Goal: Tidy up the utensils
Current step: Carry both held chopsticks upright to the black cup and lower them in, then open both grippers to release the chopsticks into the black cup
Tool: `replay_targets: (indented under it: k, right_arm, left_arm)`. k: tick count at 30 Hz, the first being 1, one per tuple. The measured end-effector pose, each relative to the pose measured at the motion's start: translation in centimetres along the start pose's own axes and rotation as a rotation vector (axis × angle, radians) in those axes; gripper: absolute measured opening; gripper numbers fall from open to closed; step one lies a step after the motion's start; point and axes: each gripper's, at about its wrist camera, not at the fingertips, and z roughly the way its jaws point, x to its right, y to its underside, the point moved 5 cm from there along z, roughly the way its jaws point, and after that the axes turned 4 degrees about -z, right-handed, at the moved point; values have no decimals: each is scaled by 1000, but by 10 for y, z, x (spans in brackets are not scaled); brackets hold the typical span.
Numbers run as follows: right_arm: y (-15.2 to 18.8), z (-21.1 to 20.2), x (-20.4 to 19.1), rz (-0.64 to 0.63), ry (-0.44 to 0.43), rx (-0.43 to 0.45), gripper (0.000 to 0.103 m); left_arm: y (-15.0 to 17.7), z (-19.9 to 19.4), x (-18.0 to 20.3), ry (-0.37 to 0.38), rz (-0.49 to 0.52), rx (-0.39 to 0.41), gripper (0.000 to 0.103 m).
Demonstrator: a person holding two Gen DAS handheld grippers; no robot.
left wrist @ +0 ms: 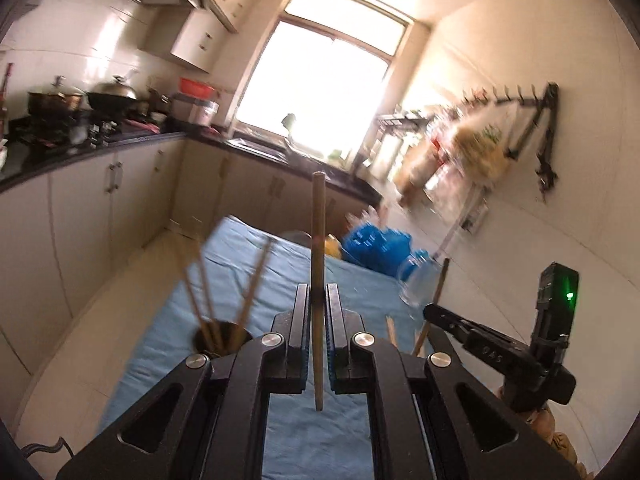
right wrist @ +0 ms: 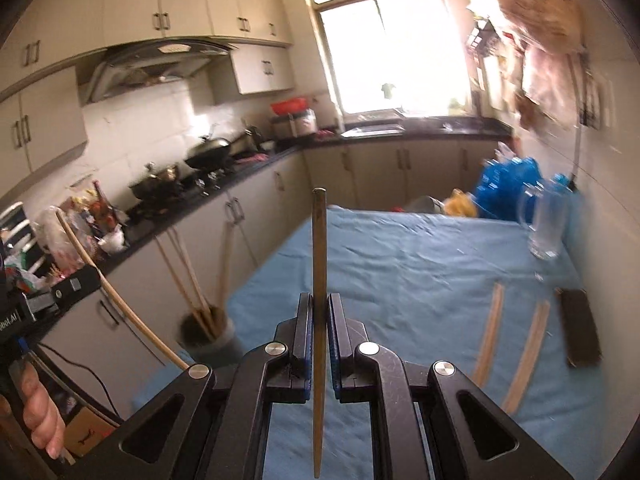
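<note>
Left wrist view
Left tool (left wrist: 318,300): clamped on one chopstick (left wrist: 318,264), held upright at frame centre, gripped near mid-length, both ends free.
Holder cup (left wrist: 222,338): lower left on the blue tabletop (left wrist: 240,280), several chopsticks already leaning in it, fanned out.
Right of frame: right tool's body with green light; glass mug (left wrist: 418,280) blurred near the tabletop's right edge; blue bag (left wrist: 376,246) behind.

Right wrist view
Right tool (right wrist: 319,312): closed on its own chopstick (right wrist: 319,280), upright, centre frame.
Loose sticks (right wrist: 508,344): two pairs lying flat, lower right on tabletop, apart from each other; dark flat object (right wrist: 578,330) just beyond them, cannot tell what.
Cup: left of centre, at the tabletop's near-left corner.
Left tool: at left edge, its chopstick bowed by the lens.

Handling (judgement)
Stick: light, stiff, thin, smooth; likely to pivot or slip in the pads. A grip near the middle suits carrying; lower tip first into the cup.
In the way: leaning sticks crowd the cup mouth; the cup may tip at the edge; the mug is fragile.
</note>
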Motion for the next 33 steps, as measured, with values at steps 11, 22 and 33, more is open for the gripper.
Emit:
replay_targets:
  k: [11,22,33]
  right_arm:
    - [-71,39,-85,-25,-149,123,8]
    - [-78,99,-116,-34,-129,141,8]
    - [-32,149,-93,-25,-70,-27,9]
  left_arm:
    - [-40,-10,-55,-64,-60,64,6]
    - [-44,38,-67,-167,38,-51,6]
    - [-13,70,-73,-218,33,-157,7]
